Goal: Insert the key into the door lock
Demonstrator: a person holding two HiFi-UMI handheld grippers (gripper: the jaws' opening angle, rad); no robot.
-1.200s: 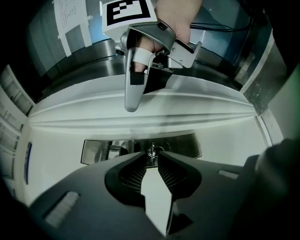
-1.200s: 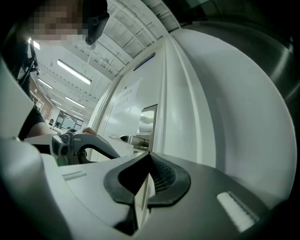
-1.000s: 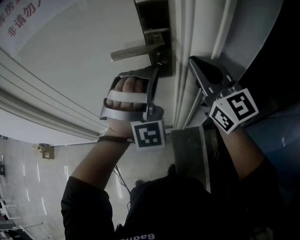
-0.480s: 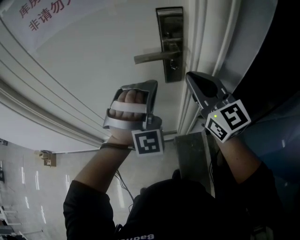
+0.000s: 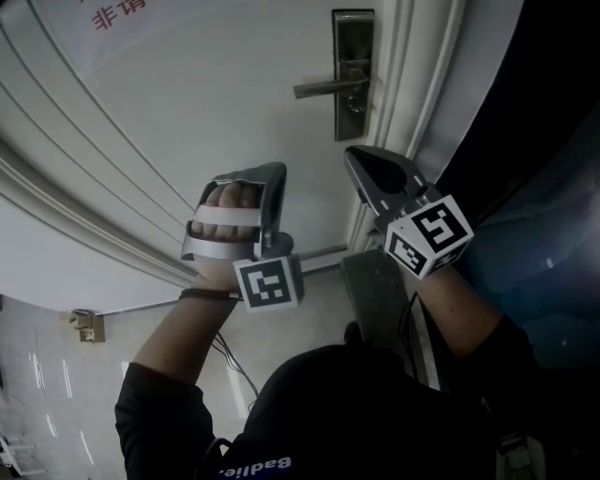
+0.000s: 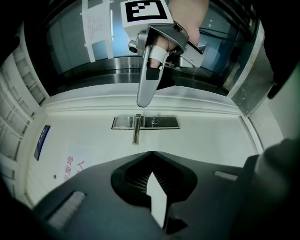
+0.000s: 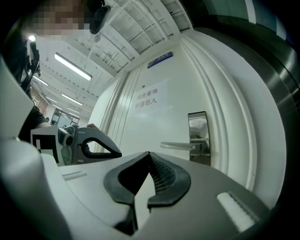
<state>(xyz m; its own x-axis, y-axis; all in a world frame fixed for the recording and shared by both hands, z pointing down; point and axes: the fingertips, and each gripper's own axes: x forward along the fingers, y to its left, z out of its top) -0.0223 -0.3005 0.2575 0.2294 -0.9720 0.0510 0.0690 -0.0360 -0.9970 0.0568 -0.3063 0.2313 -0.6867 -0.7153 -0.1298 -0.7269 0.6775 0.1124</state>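
The metal lock plate (image 5: 352, 73) with its lever handle (image 5: 323, 88) is on the white door (image 5: 206, 103) at the top of the head view. A small pale piece sits just under the lever; I cannot tell whether it is the key. My left gripper (image 5: 277, 174) is well short of the plate, its jaws closed with nothing between them. My right gripper (image 5: 354, 157) is beside it near the door frame, also shut and empty. The left gripper view looks straight at the lock plate (image 6: 145, 123) past the left gripper (image 6: 151, 153); the right gripper view shows the lock plate (image 7: 199, 138) beyond the right gripper (image 7: 149, 153).
A white door frame (image 5: 403, 103) runs next to the lock, with a dark surface (image 5: 525, 141) to its right. A sign with red characters (image 5: 112, 14) hangs on the door at upper left. A grey sill (image 5: 375, 300) lies by my feet.
The left gripper was up at the lock plate a second ago; now both grippers are drawn back from it and the lock sits farther off.
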